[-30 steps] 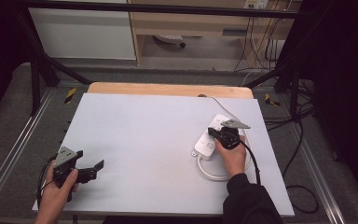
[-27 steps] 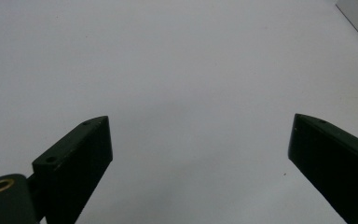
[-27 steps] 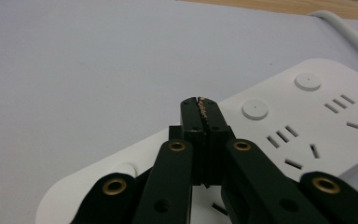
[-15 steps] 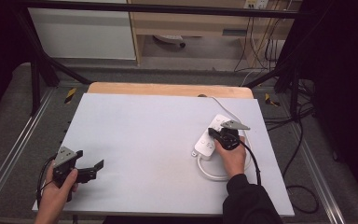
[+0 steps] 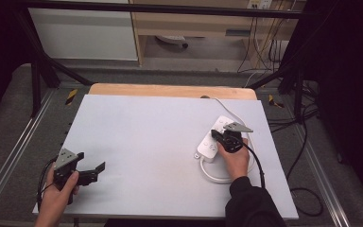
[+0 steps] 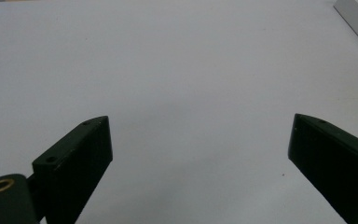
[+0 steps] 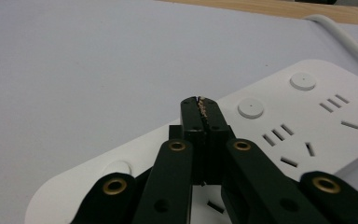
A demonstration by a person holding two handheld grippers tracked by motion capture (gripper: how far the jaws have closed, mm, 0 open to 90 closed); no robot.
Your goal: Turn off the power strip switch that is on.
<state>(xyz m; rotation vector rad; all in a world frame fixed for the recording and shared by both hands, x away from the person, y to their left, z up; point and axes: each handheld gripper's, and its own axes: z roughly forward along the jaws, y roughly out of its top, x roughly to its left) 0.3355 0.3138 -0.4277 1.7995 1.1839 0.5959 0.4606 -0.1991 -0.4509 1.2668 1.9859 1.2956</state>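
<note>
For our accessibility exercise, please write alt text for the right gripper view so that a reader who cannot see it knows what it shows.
The right gripper, its two black jaws shut together with nothing between them, is poised over a white power strip with round buttons and socket slots. The strip lies on a pale table, and its white cable runs off at the upper right.

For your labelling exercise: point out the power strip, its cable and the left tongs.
power strip (image 7: 307,126): right gripper view, top face by the sockets.
cable (image 5: 208,170): high view, white loop on table.
left tongs (image 5: 100,166): high view, between jaw tips.
</note>
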